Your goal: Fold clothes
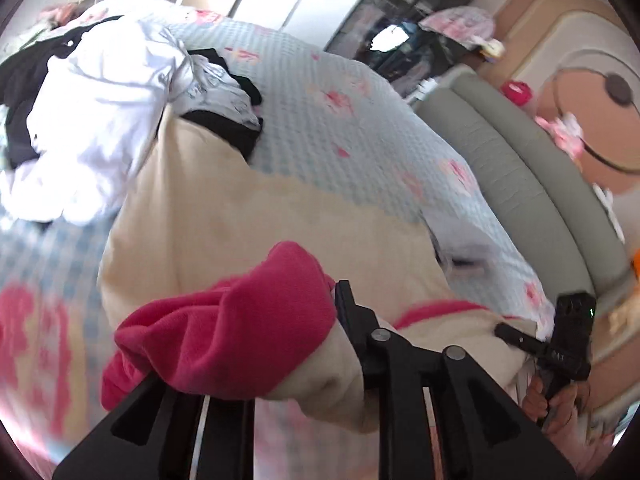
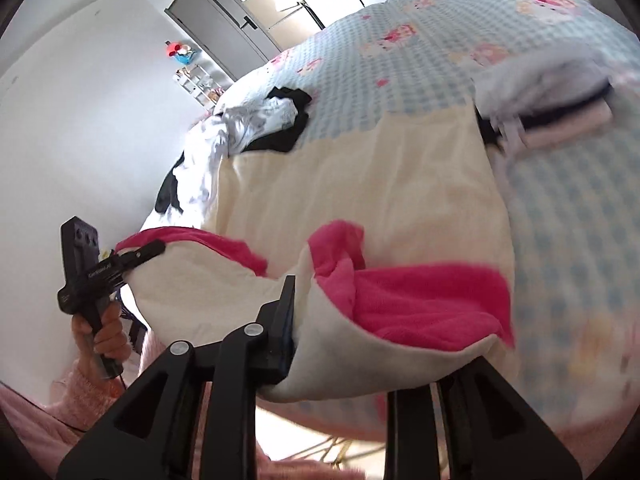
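Note:
A cream garment with pink trim lies spread on the bed, its near edge lifted. My left gripper is shut on one bunched pink and cream corner; one finger is hidden under the cloth. In the right wrist view it shows at the left, clamped on the pink edge. My right gripper is shut on the other corner of the cream garment, where a pink lining shows. It appears in the left wrist view at the right, held by a hand.
The bed has a blue checked sheet with pink cartoon prints. A loose pile of white and black clothes lies beyond the garment. A small folded stack sits to its right. A padded grey-green headboard borders the bed.

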The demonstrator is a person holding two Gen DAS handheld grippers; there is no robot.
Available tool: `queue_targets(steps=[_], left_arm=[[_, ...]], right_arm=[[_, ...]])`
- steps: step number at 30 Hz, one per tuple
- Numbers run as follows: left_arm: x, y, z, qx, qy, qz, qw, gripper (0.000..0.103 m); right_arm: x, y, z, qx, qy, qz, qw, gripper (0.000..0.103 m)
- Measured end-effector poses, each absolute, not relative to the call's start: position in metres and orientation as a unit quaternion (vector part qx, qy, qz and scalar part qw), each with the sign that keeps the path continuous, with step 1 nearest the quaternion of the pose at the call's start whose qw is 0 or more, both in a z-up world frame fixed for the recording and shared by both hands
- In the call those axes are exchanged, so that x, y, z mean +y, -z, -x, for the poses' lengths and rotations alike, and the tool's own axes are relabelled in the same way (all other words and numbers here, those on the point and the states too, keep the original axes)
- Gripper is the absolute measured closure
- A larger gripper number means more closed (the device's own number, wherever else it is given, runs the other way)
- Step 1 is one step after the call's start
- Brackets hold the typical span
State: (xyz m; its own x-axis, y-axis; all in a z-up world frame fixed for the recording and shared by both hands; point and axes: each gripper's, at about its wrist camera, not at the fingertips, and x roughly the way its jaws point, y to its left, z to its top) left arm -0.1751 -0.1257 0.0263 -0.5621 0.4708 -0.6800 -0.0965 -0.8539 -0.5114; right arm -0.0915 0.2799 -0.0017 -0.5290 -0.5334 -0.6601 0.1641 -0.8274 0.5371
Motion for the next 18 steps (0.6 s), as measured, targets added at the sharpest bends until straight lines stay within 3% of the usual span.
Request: queue_targets(steps=[1,3,4,5,6,7,8,11,15,18], left_arm=[[-0.125,-0.027,0.202,-0.221,-0.854,0.444,0.154,0.075],[-0.122,-0.034,0.208,-0.196,-0.863,0.440,0.155,0.073],[-0.121,-0.038,0.210,-0.184,-0.866,0.437,0.156,0.062],[-0.119,-0.041,0.213,-0.171,-0.870,0.435,0.156,0.046],[-0.118,-0.044,0.216,-0.158,-0.874,0.433,0.157,0.039],[-0.116,-0.048,0.219,-0.146,-0.877,0.430,0.157,0.030],[-0.115,-0.051,0.221,-0.133,-0.880,0.428,0.157,0.029],[-0.140,-0.051,0.211,-0.077,-0.900,0.423,0.075,0.029],[-0.184,-0.008,0.175,-0.179,-0.886,0.423,0.059,0.029],[-0.203,0.042,0.143,-0.257,-0.864,0.432,0.018,0.029]], right_arm=[[0.283,-0.002,0.115,-0.214,0.850,-0.437,0.204,0.078],[0.290,-0.007,0.145,-0.239,0.853,-0.431,0.173,0.070],[0.294,-0.011,0.155,-0.255,0.854,-0.424,0.161,0.065],[0.298,-0.014,0.166,-0.271,0.855,-0.416,0.150,0.051],[0.302,-0.020,0.166,-0.292,0.856,-0.394,0.162,0.038],[0.307,-0.023,0.162,-0.303,0.861,-0.373,0.165,0.032],[0.311,-0.027,0.158,-0.313,0.866,-0.352,0.169,0.026],[0.317,-0.019,0.153,-0.265,0.882,-0.371,0.117,0.025],[0.323,0.012,0.133,-0.233,0.883,-0.400,0.077,0.026],[0.333,0.042,0.112,-0.276,0.866,-0.415,0.035,0.025]])
